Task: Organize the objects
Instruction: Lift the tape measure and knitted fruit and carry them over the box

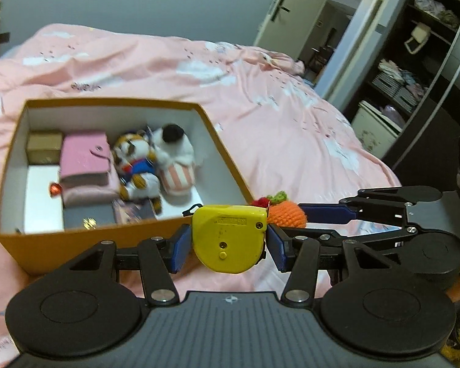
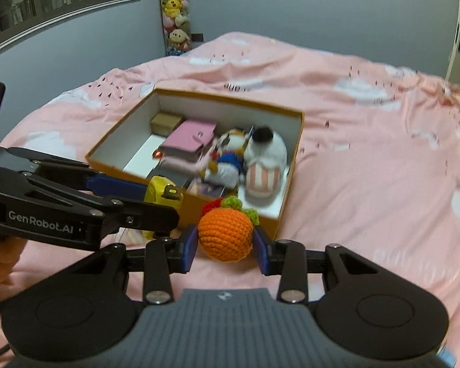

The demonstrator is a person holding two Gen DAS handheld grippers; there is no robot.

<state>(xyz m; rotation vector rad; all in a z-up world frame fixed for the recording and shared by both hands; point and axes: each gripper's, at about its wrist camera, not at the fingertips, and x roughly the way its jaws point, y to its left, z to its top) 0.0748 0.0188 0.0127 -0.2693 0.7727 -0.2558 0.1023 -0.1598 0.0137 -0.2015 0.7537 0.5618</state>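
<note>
My left gripper (image 1: 228,247) is shut on a yellow tape measure (image 1: 228,239) and holds it above the bed, just in front of the near wall of an orange box (image 1: 86,239). My right gripper (image 2: 225,245) is shut on an orange crocheted fruit (image 2: 225,234) with green and red tufts, near the box's (image 2: 199,202) front corner. The fruit also shows in the left wrist view (image 1: 286,213), and the tape measure shows in the right wrist view (image 2: 162,194). The box holds a pink wallet (image 1: 86,159), a tiger plush (image 1: 136,165), a white plush (image 1: 176,153) and a small brown box (image 1: 44,150).
The box sits on a pink bedspread (image 1: 260,107) with white clouds. An open door (image 1: 291,9) and dark wardrobe shelves (image 1: 414,70) stand to the right. A column of plush toys (image 2: 176,12) hangs on the far wall.
</note>
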